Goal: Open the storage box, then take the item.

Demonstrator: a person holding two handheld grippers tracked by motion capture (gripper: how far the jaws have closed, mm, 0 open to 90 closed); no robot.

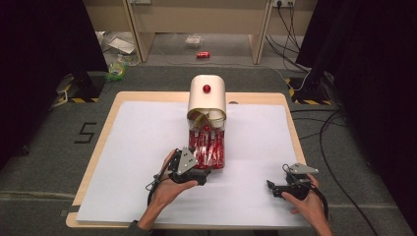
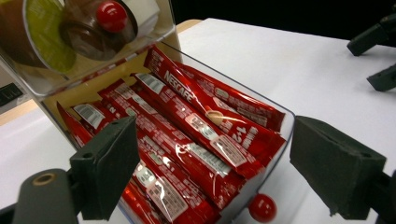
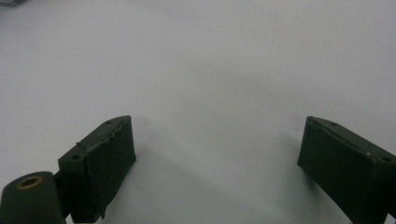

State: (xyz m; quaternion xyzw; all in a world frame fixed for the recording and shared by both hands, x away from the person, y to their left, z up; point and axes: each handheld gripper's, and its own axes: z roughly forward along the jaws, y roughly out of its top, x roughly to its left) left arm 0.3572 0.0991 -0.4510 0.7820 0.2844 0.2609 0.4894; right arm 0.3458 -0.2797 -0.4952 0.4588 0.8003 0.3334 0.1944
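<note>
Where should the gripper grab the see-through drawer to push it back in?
Probably the red knob on the clear drawer front. It sticks out toward the open left gripper, small and round, so come straight from the front, one finger each side.

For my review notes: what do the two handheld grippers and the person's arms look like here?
Both the left gripper and the right gripper are black, each with two blocky dark jaws faced with worn pads, a grey three-cornered plate on top and a black cable trailing back. A brass-coloured ring sits at the jaw base. Forearms are bare; a dark cuff shows at the left.
</note>
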